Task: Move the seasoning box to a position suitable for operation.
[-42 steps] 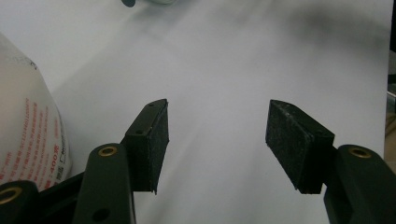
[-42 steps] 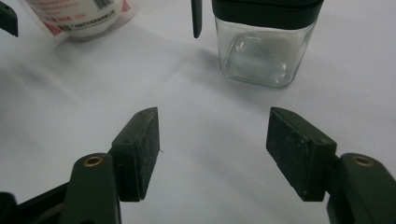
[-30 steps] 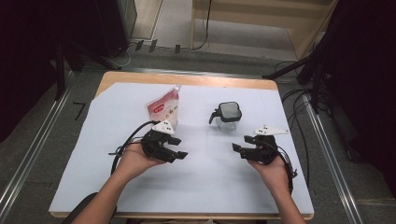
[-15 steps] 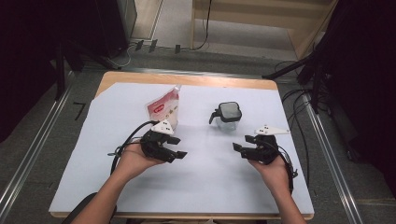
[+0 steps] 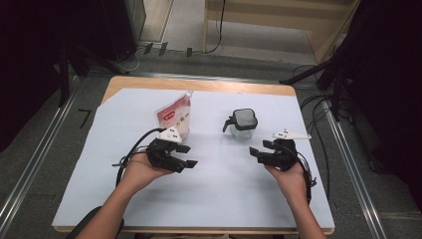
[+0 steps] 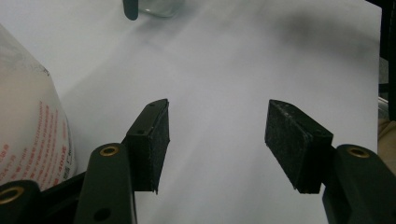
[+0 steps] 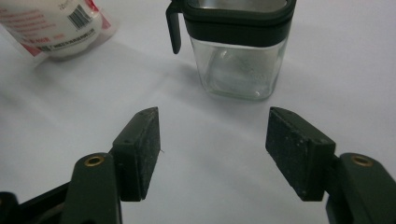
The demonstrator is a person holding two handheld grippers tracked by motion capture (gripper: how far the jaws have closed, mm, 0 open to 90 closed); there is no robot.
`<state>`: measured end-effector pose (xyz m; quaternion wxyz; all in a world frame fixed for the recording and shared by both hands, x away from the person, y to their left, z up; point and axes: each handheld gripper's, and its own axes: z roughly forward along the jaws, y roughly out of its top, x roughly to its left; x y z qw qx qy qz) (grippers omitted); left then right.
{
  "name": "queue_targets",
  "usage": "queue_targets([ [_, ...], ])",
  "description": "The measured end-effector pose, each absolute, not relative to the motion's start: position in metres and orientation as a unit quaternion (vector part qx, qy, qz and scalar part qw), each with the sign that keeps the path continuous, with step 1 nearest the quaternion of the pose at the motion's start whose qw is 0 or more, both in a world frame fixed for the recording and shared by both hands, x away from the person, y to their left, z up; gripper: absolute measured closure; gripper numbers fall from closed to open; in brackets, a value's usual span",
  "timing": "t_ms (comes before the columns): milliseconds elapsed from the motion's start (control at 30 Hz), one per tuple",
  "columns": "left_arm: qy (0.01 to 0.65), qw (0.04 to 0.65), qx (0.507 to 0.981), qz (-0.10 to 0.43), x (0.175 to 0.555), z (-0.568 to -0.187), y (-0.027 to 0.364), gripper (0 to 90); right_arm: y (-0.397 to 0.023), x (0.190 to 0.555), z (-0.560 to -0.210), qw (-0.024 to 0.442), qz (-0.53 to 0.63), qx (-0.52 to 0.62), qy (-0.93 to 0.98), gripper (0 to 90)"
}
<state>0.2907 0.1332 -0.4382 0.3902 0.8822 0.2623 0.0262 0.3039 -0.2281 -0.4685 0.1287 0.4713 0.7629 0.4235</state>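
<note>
A white pouch with red print (image 5: pixel 175 117) lies on the white sheet at the left of centre; its side fills the left edge of the left gripper view (image 6: pixel 28 126). A clear glass jar with a dark lid and a small handle (image 5: pixel 244 123) stands upright right of centre, and sits just beyond the jaws in the right gripper view (image 7: pixel 238 51). My left gripper (image 5: pixel 186 156) rests low over the sheet just in front of the pouch, open, with only bare sheet between its pads (image 6: pixel 219 140). My right gripper (image 5: pixel 256 152) is open too, in front of the jar and a little to its right, nothing between its pads (image 7: pixel 212 149).
The white sheet (image 5: pixel 219 194) covers a wooden table (image 5: pixel 199 84) whose far edge shows as a bare strip. Black cables trail from both grippers. Dark stands and cables crowd the floor at the right (image 5: pixel 343 89), and a metal rail (image 5: pixel 30 164) runs along the left.
</note>
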Motion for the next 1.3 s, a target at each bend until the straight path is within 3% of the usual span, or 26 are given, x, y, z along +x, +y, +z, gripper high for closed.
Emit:
queue_targets([
  [367,0.261,0.408,0.875,0.007,0.297,-0.440,0.133,41.5,-0.216,0.324,-0.467,0.129,0.409,0.478,0.767,30.9],
  [400,0.260,0.405,0.877,0.009,0.297,-0.441,0.133,41.5,-0.215,0.331,-0.468,0.105,0.406,0.488,0.766,28.7],
  [467,0.258,0.399,0.880,0.015,0.296,-0.440,0.132,41.4,-0.213,0.335,-0.467,0.105,0.404,0.495,0.762,28.5],
  [667,0.258,0.392,0.883,0.021,0.298,-0.441,0.135,41.1,-0.202,0.343,-0.468,0.144,0.396,0.498,0.758,14.8],
  [1033,0.257,0.388,0.885,0.019,0.300,-0.443,0.135,40.4,-0.183,0.362,-0.483,0.176,0.379,0.518,0.747,6.2],
  [1300,0.255,0.388,0.885,0.018,0.300,-0.444,0.134,40.4,-0.177,0.373,-0.494,0.197,0.383,0.530,0.731,5.8],
])
